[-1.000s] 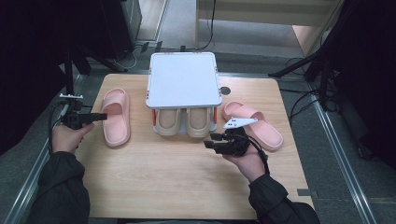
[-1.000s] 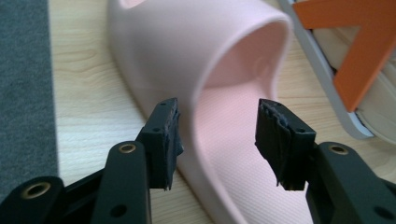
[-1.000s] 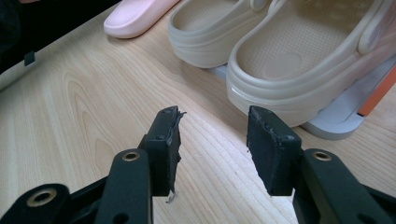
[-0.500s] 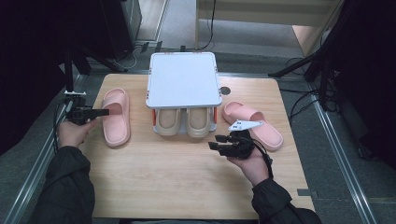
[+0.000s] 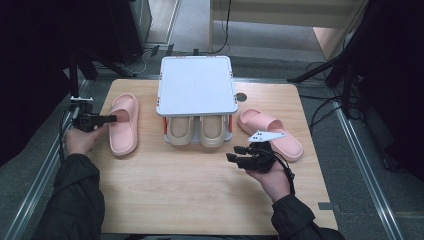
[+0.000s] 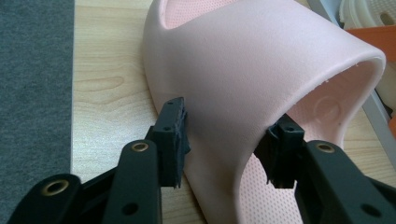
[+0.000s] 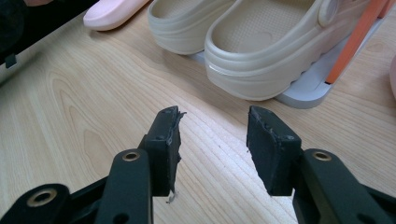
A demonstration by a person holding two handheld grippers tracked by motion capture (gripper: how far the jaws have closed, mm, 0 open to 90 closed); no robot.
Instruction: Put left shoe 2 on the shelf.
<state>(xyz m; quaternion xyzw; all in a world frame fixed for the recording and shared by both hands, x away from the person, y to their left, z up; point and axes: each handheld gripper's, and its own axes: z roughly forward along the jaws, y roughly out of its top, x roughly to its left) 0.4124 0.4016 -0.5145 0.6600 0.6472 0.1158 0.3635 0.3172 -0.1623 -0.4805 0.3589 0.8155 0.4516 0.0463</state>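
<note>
Beside the pink slipper [image 5: 123, 125], a rack [image 5: 197, 85] shelters beige clogs [image 5: 196, 130].

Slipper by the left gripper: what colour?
Pale pink slipper, clearest in the left gripper view.

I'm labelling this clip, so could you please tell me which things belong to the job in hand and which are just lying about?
In the job:
- left gripper, jaws just closing around the strap
- left pink slipper
- right pink slipper, its pair
- white shoe rack

Lying about:
- beige clogs, already on the rack's lower shelf
- right gripper, open above the bare table
- cables on the floor
</note>
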